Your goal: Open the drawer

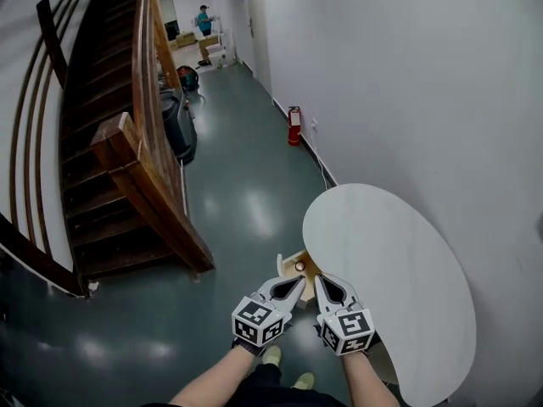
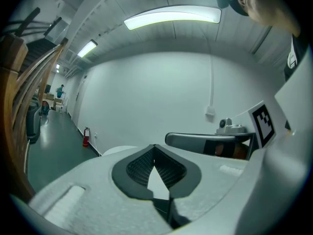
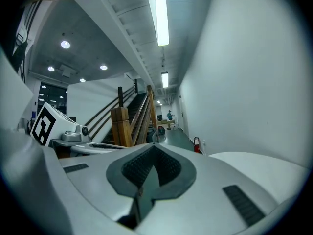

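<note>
My L claw (image 1: pixel 297 283) & R claw (image 1: pixel 321 280) are both pressed together, empty, w/ the small wooden drawer (image 1: pixel 307 265) just beyond by the white counter's (image 1: pixel 399 261) near-left edge; it looks light & stiff, so I'd pinch its knob (image 1: pixel 299 266).

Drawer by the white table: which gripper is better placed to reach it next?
Left, likely: the left gripper points straight at the wooden drawer; the right gripper aims beside it, toward the table. Both shut.

Bright, even light from long white ceiling tube lamp (image 2: pixel 171 17), blown out top centre of left gripper view. Glossy dark green floor (image 1: pixel 246 214) shows soft glare mid-frame. Heavy fisheye bend, black corners in gripper views; left gripper (image 2: pixel 154 148) blurry at bottom
</note>
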`<state>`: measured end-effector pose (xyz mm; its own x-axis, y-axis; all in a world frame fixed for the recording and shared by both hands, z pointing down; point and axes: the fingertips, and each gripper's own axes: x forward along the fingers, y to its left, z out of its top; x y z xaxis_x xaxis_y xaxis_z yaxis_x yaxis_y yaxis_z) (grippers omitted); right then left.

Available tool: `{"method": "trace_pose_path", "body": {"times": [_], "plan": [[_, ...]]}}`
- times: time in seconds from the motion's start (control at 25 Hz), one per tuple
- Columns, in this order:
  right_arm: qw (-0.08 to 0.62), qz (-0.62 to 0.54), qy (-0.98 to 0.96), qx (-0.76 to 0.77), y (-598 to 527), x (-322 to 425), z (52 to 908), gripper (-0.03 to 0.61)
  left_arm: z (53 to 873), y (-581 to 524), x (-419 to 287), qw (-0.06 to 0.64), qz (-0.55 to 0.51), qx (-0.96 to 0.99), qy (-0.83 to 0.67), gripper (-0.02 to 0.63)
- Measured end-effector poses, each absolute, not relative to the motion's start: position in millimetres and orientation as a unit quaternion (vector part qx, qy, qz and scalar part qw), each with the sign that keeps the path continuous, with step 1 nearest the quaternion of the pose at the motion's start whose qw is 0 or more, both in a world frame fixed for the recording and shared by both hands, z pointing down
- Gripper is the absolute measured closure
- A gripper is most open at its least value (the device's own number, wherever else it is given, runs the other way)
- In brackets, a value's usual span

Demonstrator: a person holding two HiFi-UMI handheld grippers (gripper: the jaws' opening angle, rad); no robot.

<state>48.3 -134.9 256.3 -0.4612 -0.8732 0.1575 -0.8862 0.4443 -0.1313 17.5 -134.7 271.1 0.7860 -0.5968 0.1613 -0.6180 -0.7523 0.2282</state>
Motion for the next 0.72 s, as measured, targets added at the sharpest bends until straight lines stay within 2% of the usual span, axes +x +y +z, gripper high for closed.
{"method": "trace_pose_path", "body": {"times": [0.72], "plan": [[0.012, 0.07, -0.855, 0.513, -97, 61, 214, 0.566, 227, -98, 26, 0.115, 0.019, 0.931, -0.345, 0.603]]}}
